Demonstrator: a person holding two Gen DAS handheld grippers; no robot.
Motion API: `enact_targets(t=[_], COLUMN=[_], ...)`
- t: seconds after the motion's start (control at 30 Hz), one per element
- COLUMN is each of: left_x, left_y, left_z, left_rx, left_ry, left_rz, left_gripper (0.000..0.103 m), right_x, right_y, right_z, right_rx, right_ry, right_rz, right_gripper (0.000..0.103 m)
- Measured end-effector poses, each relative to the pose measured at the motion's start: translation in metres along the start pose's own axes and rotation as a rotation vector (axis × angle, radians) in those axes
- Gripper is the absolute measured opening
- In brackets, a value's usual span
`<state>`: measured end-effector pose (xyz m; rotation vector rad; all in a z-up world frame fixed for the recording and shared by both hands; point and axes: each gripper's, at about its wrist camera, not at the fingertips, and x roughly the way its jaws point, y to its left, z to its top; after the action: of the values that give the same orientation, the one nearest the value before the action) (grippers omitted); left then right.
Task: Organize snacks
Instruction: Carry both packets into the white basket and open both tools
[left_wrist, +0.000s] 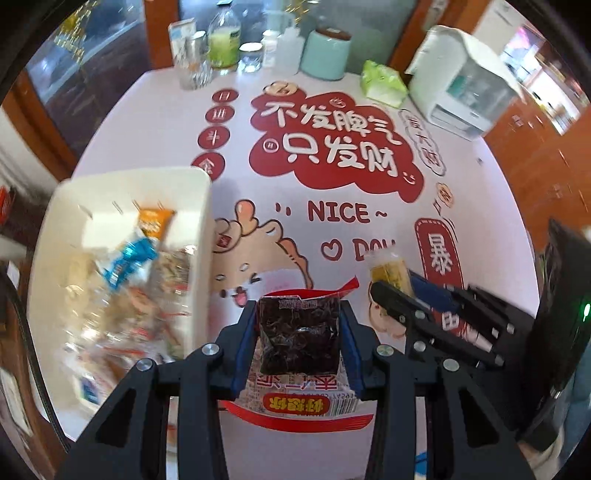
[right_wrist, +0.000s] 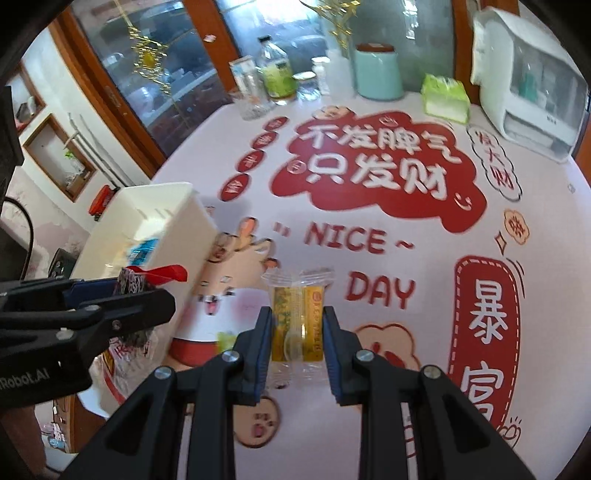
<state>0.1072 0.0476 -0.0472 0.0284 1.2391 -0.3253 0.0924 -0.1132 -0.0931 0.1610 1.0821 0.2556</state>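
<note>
Two snacks are off the table at once: your left tool (left_wrist: 299, 332) is clenched on a dark dried-snack packet (left_wrist: 300, 334) with a red border, its long axis running along the fingers, and your right tool (right_wrist: 297, 350) grips a small yellow sweet (right_wrist: 295, 321) in clear wrap the same way. Both hang above the table (left_wrist: 258, 184) and its red-and-white printed cloth. The white bin (left_wrist: 199, 221), already part-filled with wrapped snacks, sits to the left of both tools, its near wall just beside the left one. Your left hand is plainly the nearer, so the packet likely goes in first; the right must cross further leftward over the cloth. Bottles, a mint-green canister (left_wrist: 325, 53) and a green tissue pack (left_wrist: 382, 81) stand well apart at the far edge.
</note>
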Motion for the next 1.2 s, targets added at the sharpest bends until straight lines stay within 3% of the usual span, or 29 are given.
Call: enact_targets(t=[0.27,0.63,0.87,1.2], left_x=[-0.051,-0.076,-0.077,-0.074], left_y=[0.057,0.148,0.171,0.167], left_z=[-0.017,-0.031,-0.025,0.003], left_rx=[0.070,-0.015,-0.013,0.046], left_ry=[-0.099,-0.190,-0.219,-0.236], left_rz=[0.046,0.182,0.231,0.241], left_gripper=[0.040,0.041,0.041,0.041], right_x=[-0.024,-0.030,-0.025,-0.017], right_y=[0.070,0.154,0.186,0.201], right_z=[0.013,0.023,0.026,0.050], right_rx=[-0.090,-0.182,-0.176,-0.122], right_ry=[-0.055,-0.072,-0.067,-0.076], right_rz=[0.076,0.161,0.154,0.082], right_gripper=[0.026,0.026,0.026,0.026])
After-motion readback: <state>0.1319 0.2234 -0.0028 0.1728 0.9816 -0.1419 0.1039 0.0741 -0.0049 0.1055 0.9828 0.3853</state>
